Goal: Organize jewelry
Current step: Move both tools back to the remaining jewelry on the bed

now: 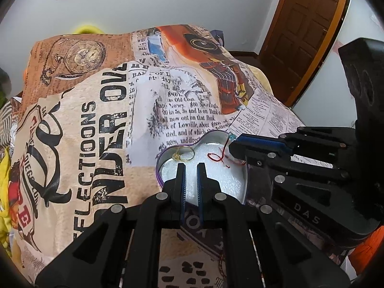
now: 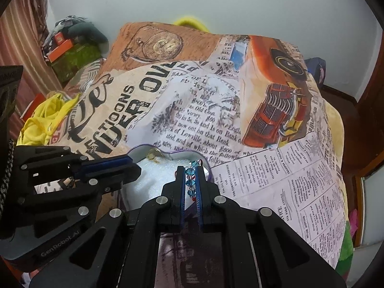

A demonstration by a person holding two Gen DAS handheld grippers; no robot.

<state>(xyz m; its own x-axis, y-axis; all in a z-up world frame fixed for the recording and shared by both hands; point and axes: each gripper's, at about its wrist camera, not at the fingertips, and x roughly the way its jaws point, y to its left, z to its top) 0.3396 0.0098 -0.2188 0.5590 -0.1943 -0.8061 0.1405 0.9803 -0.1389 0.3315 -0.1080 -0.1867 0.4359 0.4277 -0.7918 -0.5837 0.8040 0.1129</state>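
**Beaded strand held over heart-shaped tin**

A heart-shaped metal tin (image 1: 165, 154) with a purple rim and white foam lining sits on a bedspread printed with newspaper text and an orange vintage car (image 1: 96, 124). The right gripper (image 2: 190, 168), its black arms tipped with blue pads, is clenched on a strand of blue-green faceted beads on red thread (image 2: 190, 171) just above the tin's right lobe; in the left wrist view the red thread trails in a loop across the foam. The left gripper (image 1: 190, 165) hangs over the tin's middle with its jaws drawn nearly together and nothing between them. A gold ring (image 1: 184, 154) lies on the foam in the tin's left lobe, just beyond the left gripper's tips. A brown wooden door (image 1: 304, 31) stands behind the tin.
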